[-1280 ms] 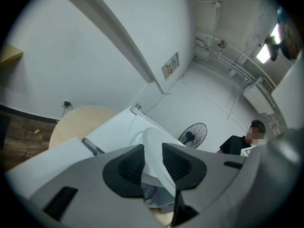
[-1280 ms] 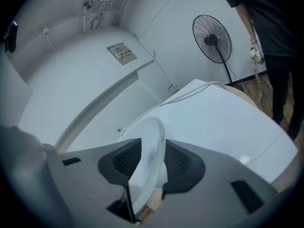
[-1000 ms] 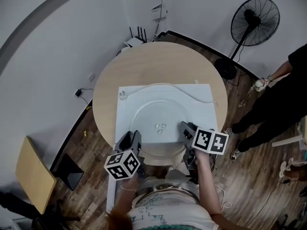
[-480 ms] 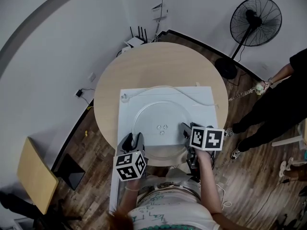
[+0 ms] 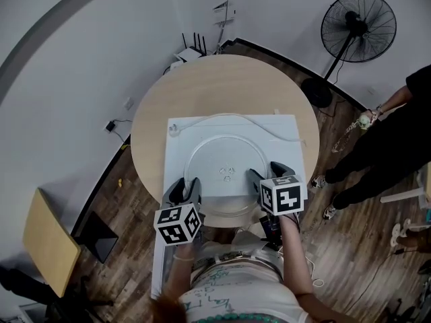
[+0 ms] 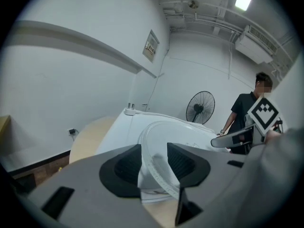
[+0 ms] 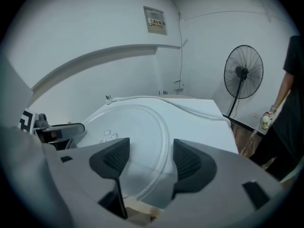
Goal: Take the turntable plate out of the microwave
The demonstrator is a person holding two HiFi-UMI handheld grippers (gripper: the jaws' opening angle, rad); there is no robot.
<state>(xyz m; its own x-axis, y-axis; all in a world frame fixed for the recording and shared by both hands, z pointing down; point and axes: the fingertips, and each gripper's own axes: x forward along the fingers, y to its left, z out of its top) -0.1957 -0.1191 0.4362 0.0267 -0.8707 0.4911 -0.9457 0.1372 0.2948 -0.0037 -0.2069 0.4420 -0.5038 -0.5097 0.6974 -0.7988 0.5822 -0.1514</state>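
The clear glass turntable plate [image 5: 225,157] lies flat on the white microwave's top [image 5: 176,147], its near edge over the front. My left gripper [image 5: 184,188] sits at the plate's near-left rim. In the left gripper view the rim [image 6: 153,146] runs between the jaws of the left gripper [image 6: 154,163], which are opening and no longer pinch it. My right gripper [image 5: 267,175] is at the near-right rim. Its jaws are opening wide, and the rim [image 7: 164,141] passes between them with gaps on both sides of the right gripper [image 7: 151,158].
The microwave stands on a round wooden table [image 5: 222,86]. A white cable [image 5: 269,134] lies across the microwave's top at the back. A floor fan [image 5: 357,27] and a standing person [image 5: 397,133] are on the right. A wooden board [image 5: 44,241] leans at lower left.
Both grippers have rolled in place at the plate's near edge. The right jaws have spread wide off the rim and the left jaws have parted a little. The plate stays on the microwave.
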